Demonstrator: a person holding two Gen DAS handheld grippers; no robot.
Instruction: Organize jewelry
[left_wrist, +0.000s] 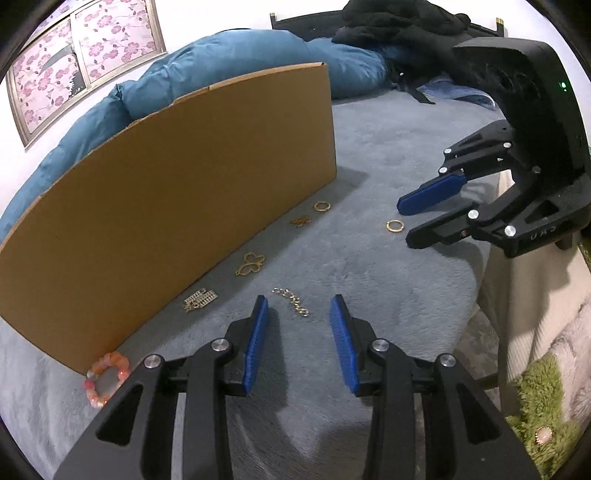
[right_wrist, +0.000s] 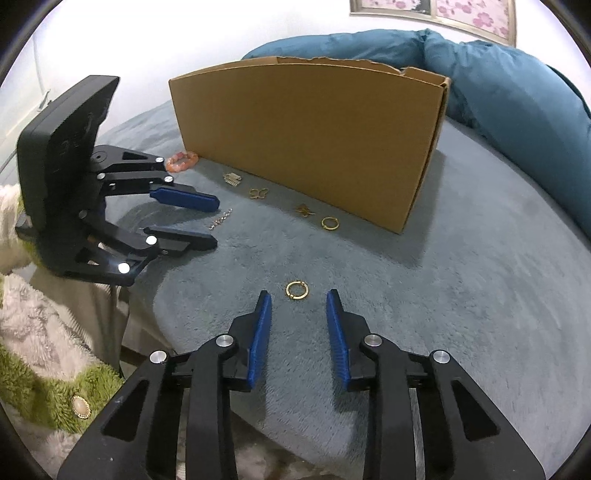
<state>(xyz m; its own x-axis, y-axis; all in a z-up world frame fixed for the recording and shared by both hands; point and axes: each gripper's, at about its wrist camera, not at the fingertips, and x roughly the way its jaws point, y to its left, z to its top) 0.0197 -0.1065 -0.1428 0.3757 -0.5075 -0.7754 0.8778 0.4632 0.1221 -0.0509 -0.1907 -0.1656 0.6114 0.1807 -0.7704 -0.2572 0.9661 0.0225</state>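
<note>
Left wrist view shows the left claw standing open just above a grey plush blanket; its blue pads do not press on anything; a short silver chain lies on the blanket just ahead of the tips, between the lines of the two fingers but not touched. Along the foot of a brown cardboard box lies a row of jewelry: a pink and orange bead bracelet at the near corner, touching the box; then a small gold comb-like piece; a gold butterfly outline; a small gold charm; a gold hoop. A second gold ring lies apart from the row, near the tips of the right claw, which comes in from the right side.

In the right wrist view, the right claw is also open and holds nothing; the gold ring lies flat on the blanket just ahead of its tips, between them, with a gap on each side. The left claw is seen at the left, tips near the chain. Behind the box lies a blue duvet; at the bed edge hangs a green and white fleece.
</note>
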